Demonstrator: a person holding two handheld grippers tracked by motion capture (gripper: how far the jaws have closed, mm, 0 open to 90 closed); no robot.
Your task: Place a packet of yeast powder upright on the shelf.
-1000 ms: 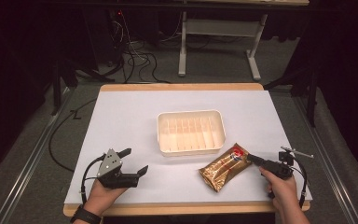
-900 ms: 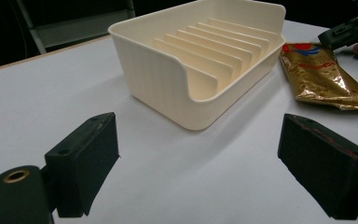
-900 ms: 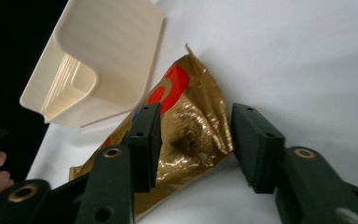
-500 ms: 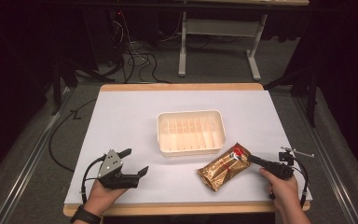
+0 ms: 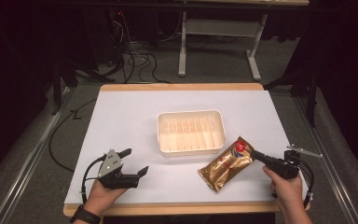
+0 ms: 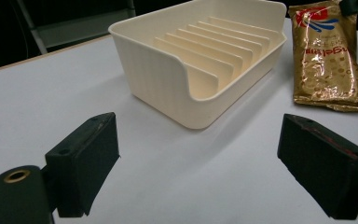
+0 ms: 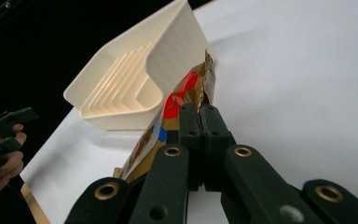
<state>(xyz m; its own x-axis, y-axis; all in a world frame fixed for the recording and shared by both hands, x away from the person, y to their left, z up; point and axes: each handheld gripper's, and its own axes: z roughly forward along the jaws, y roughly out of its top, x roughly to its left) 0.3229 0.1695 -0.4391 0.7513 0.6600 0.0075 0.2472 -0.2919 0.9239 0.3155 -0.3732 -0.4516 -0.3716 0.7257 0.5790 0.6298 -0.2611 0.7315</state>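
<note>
Gold packet point(image 5: 226, 164) on table point(image 5: 121, 116) just beside tray point(image 5: 191, 132), shifted slightly toward tray since earlier. Right gripper point(image 5: 256, 155) clamped on its edge. Left gripper point(image 5: 135, 162) wide open, empty. Likely heading into tray.

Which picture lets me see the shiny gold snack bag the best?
The left gripper view: the gold bag lies flat, facing the camera, with its print and logo clear. The high view shows the whole bag, small, beside the cream tray. In the right gripper view the right tool pinches its edge and blocks much of it.
</note>
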